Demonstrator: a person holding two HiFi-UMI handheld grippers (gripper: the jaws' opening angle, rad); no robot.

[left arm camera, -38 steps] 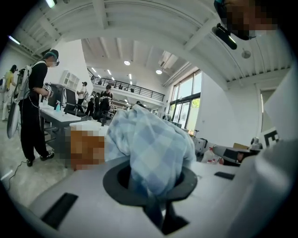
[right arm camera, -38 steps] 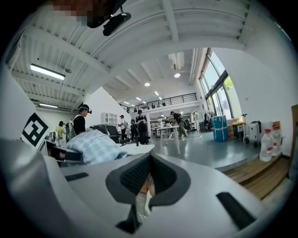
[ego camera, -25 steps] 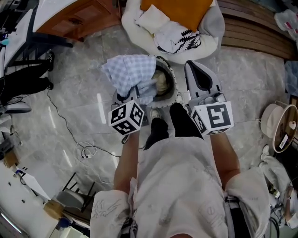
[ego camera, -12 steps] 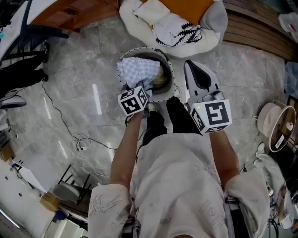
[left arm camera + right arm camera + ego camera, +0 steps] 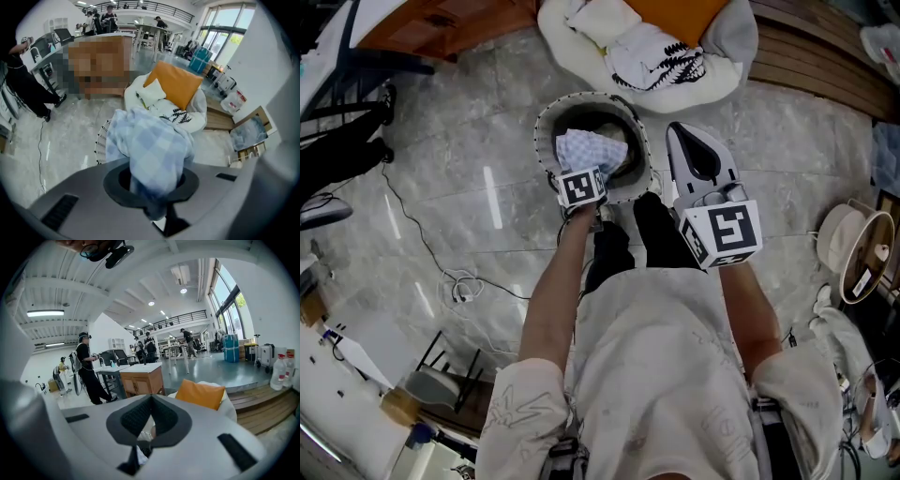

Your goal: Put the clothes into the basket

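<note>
A round wire basket (image 5: pixel 546 122) stands on the marble floor in front of the person's feet. My left gripper (image 5: pixel 586 167) points steeply down into it, shut on a blue checked cloth (image 5: pixel 591 148) that lies bunched inside the rim. In the left gripper view the cloth (image 5: pixel 154 145) billows up out of the gripper (image 5: pixel 157 187), and the basket's rim (image 5: pixel 101 140) shows behind it. My right gripper (image 5: pixel 682 133) hovers beside the basket's right edge, shut and empty. Beyond the basket, a white garment with black print (image 5: pixel 661 61) lies on a white beanbag (image 5: pixel 722 89).
An orange cushion (image 5: pixel 675 14) rests on the beanbag. A wooden cabinet (image 5: pixel 441 19) stands at the far left and a wooden platform (image 5: pixel 825 56) at the far right. A cable (image 5: pixel 464 286) trails over the floor at the left. A person in black (image 5: pixel 18 79) stands to the left.
My left gripper has sunk with the checked cloth from above the basket's near rim down into the basket. The right gripper has hardly moved.
</note>
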